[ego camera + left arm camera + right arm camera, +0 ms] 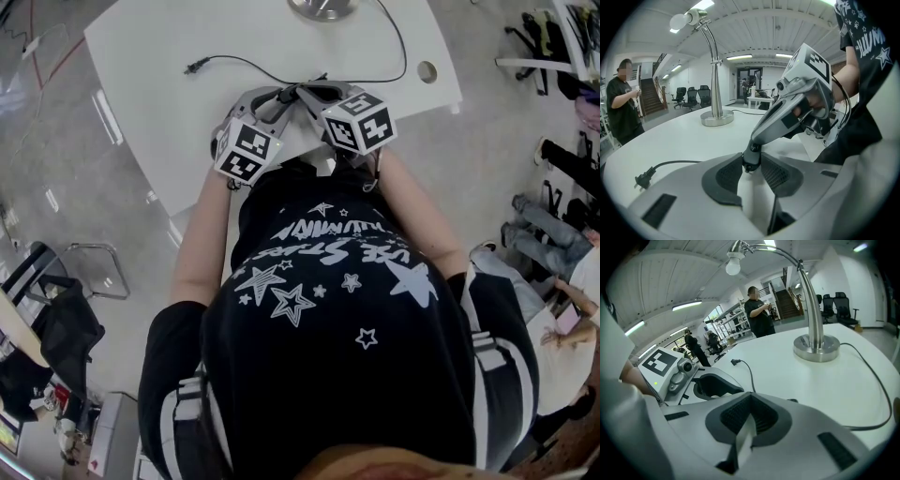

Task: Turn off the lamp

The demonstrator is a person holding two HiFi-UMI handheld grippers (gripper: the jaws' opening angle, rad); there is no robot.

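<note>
The chrome gooseneck lamp [714, 70] stands at the table's far side, its round base [323, 7] at the top edge of the head view. Its bare bulb [733, 266] looks white; I cannot tell if it glows. The black cord [394, 42] loops back to a plug [195, 66] that lies loose on the table. Both grippers hover over the near table edge, tips together. My left gripper [751, 158] is open, and the narrow tip of my right gripper [749, 161] sits at its mouth. My right gripper [751, 395] has its jaws meeting at the tip, with nothing between them.
The white table [159, 103] has a round cable hole [427, 71] near its right corner. A person in black [621, 103] stands beyond the table's far side. Office chairs [691, 97] stand further back. More people sit at the right [553, 309].
</note>
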